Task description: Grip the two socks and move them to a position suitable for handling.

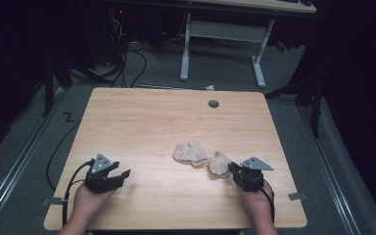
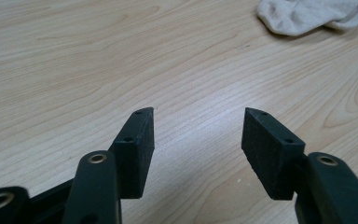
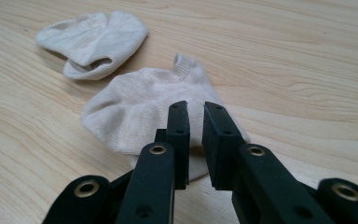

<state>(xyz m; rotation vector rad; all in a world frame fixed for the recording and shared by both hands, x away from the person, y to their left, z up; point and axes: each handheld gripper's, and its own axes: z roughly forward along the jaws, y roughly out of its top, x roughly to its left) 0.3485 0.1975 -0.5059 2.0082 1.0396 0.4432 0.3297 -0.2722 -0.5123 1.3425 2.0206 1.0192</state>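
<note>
Two beige ankle socks lie right of the wooden table's (image 1: 142, 122) middle. The farther sock (image 1: 190, 152) (image 3: 93, 39) is crumpled, and its edge shows at the top right of the left gripper view (image 2: 307, 16). The nearer sock (image 1: 219, 163) (image 3: 140, 107) lies flat beside it. My right gripper (image 1: 233, 169) (image 3: 195, 106) sits on the nearer sock's near edge, its jaws drawn almost together with fabric in the narrow gap. My left gripper (image 1: 123, 175) (image 2: 198, 112) is far to the left over bare wood, open, with nothing between its jaws.
A grey round grommet (image 1: 213, 103) is set into the table near its far edge. Beyond the table a white-legged desk (image 1: 225, 34) stands on grey carpet, with cables (image 1: 137, 58) trailing on the floor at the back left.
</note>
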